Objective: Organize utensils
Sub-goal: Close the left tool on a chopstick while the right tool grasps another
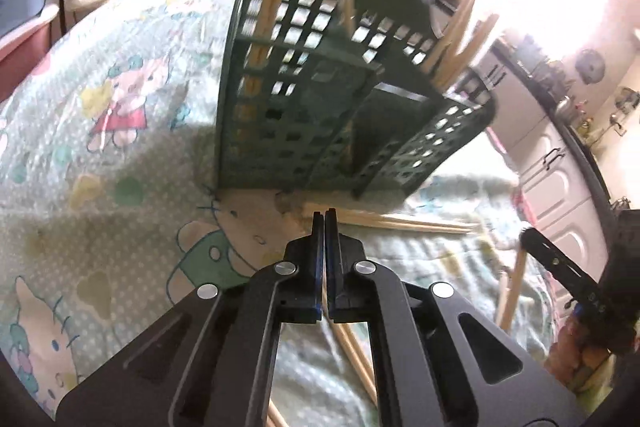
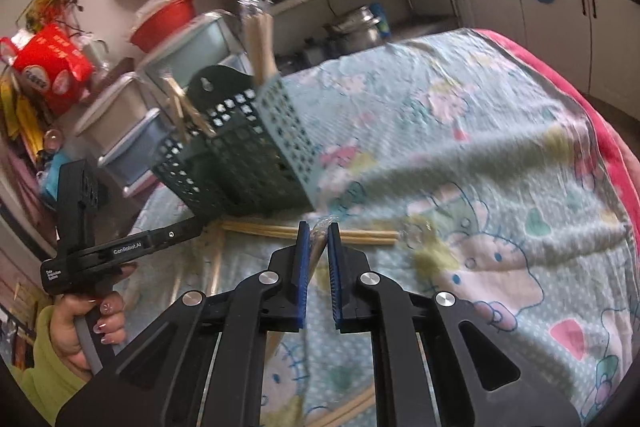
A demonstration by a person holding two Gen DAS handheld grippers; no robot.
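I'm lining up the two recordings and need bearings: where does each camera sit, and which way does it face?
Left wrist: sits on the left tool, whose fingers are shut, facing the green basket with chopsticks lying on the cartoon cloth; the right tool shows at the right edge.
Right wrist: sits on the right tool, shut on a wrapped chopstick, facing the basket from its other side; the left hand shows.
Shared: basket, loose chopsticks, cloth.

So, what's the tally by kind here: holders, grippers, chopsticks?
Green holder: 1
Grippers: 2 (left gripper, right gripper)
Chopsticks: several, too blurred to count
Total counted: 3
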